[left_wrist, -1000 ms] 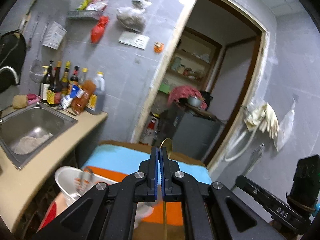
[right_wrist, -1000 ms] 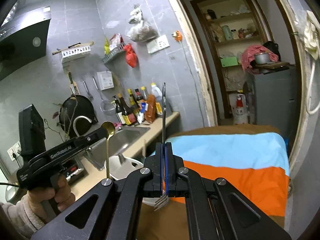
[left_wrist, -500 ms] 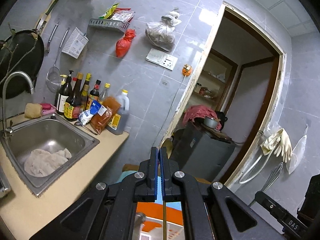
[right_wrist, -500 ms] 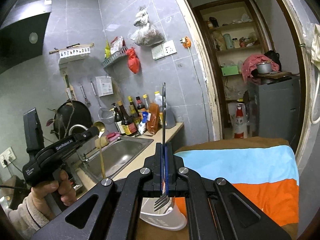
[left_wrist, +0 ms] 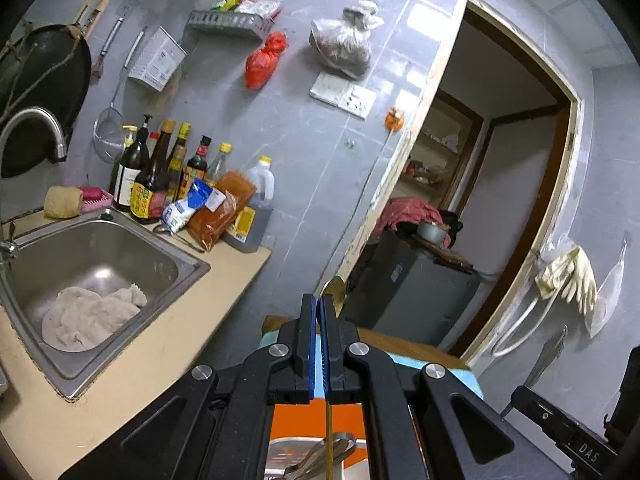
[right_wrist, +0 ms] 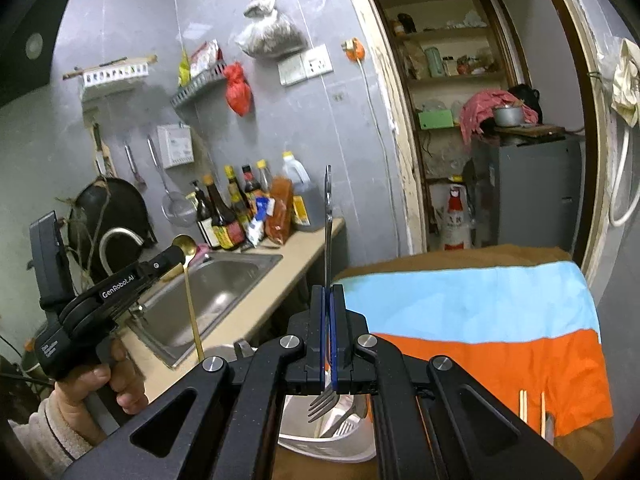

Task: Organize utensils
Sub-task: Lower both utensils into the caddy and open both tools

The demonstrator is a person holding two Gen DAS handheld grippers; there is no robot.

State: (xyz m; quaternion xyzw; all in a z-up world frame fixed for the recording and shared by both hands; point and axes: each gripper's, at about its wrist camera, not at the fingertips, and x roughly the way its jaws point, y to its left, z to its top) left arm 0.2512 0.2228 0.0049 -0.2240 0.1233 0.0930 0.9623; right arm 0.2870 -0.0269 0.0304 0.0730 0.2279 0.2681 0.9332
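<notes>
My left gripper (left_wrist: 319,308) is shut on a gold spoon (left_wrist: 334,288), bowl up, handle hanging down. From the right wrist view the left gripper (right_wrist: 176,254) holds the gold spoon (right_wrist: 191,288) above the counter edge. My right gripper (right_wrist: 329,300) is shut on a steel fork (right_wrist: 328,216), handle up, tines (right_wrist: 322,400) down over a white utensil holder (right_wrist: 340,440) with steel utensils inside. In the left wrist view the holder (left_wrist: 312,456) lies below, and the fork (left_wrist: 548,356) shows at the right.
A steel sink (left_wrist: 92,256) with a cloth is set in the beige counter (left_wrist: 168,344), bottles (left_wrist: 160,184) behind it. A table with a blue and orange cloth (right_wrist: 480,320) carries chopsticks (right_wrist: 532,412). A doorway and grey cabinet (right_wrist: 528,188) stand beyond.
Both grippers have lifted and tilted; the sink fills more of the left wrist view. The utensil holder now sits lower under both. Both grips are unchanged.
</notes>
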